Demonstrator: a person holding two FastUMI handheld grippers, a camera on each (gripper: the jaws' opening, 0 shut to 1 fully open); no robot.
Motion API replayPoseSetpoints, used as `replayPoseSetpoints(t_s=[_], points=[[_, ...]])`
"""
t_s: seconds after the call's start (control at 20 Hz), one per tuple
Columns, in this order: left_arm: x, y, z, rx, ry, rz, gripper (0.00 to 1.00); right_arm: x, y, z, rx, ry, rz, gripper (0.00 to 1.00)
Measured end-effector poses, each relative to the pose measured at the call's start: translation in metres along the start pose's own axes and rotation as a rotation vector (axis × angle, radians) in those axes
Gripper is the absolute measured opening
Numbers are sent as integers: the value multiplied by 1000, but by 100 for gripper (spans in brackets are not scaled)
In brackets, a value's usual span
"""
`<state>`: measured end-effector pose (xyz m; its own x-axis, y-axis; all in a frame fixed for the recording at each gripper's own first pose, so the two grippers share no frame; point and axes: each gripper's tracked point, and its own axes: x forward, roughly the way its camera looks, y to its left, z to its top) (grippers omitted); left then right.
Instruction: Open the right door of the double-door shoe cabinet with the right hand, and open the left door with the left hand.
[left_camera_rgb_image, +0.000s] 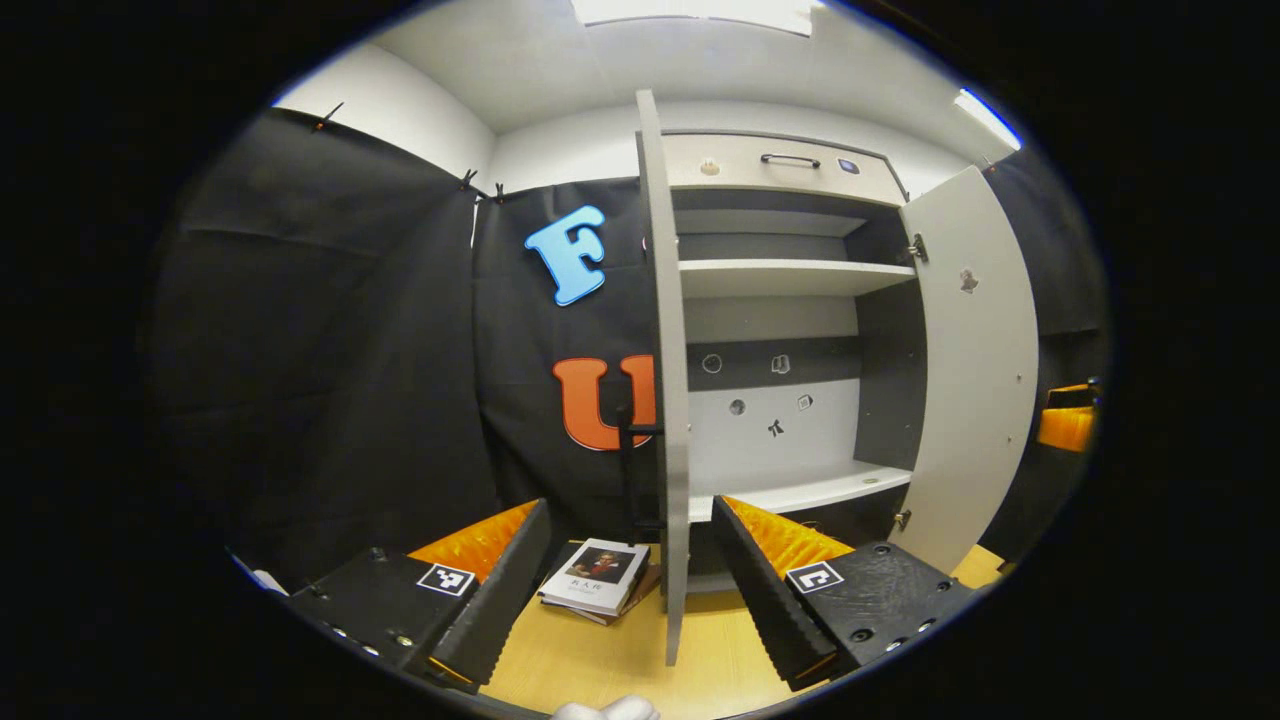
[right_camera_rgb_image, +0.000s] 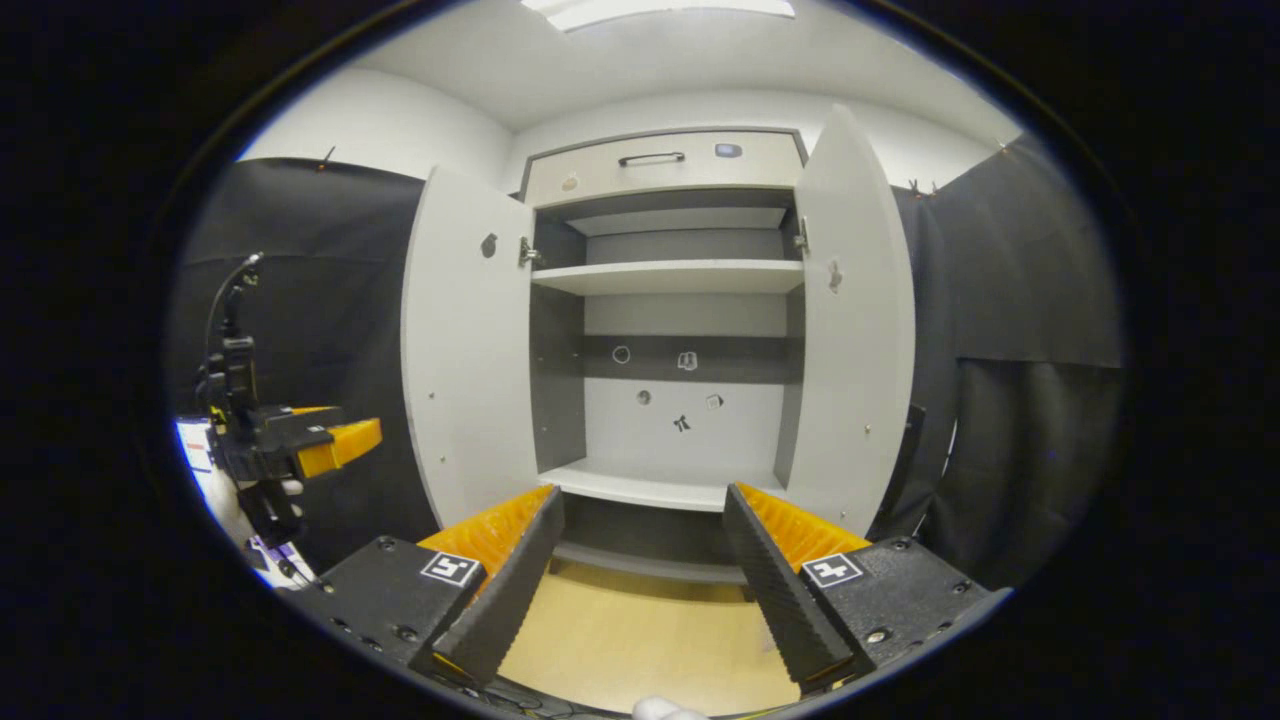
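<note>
Shoe cabinet (right_camera_rgb_image: 685, 330): left door (right_camera_rgb_image: 465, 350) and right door (right_camera_rgb_image: 850, 320) swung wide. Left claw (left_camera_rgb_image: 632, 580) and right claw (right_camera_rgb_image: 640, 570) parted, empty, facing cabinet. No legible writing.

Pale grey cabinet (right_camera_rgb_image: 660, 160) with 2 pale grey doors: left door (right_camera_rgb_image: 465, 350), right door (right_camera_rgb_image: 850, 330). White shelves (right_camera_rgb_image: 670, 275) against dark grey side walls and a dark grey band across the light back panel. Black handle (right_camera_rgb_image: 650, 157) on the top drawer. Light wood floor (right_camera_rgb_image: 640, 640). Black left gripper (left_camera_rgb_image: 635, 590) and black right gripper (right_camera_rgb_image: 640, 580), each with orange ribbed finger pads and black-and-white square markers. Book (left_camera_rgb_image: 598, 577) with a white cover and dark picture.
</note>
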<state>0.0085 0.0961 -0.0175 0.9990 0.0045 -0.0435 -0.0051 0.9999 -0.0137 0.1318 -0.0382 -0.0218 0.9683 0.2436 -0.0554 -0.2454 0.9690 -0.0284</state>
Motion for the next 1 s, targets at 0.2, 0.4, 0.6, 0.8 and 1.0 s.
replayPoseSetpoints(t_s=[0.2,0.4,0.6,0.8,1.0], points=[[-20,-43,13,-6,-3,-45,97,-2,-23,6,4,-11,-46,100],[-28,-75,8,7,12,-51,96,-13,-46,6,-3,-15,-95,100],[-29,-107,-7,-30,52,-93,96,-17,-64,5,-3,-10,-129,100],[-28,-113,-4,-50,50,-91,96,-18,-75,6,-1,-7,-150,100],[-27,-114,0,-36,34,-77,96,-19,-79,7,5,-8,-154,100]])
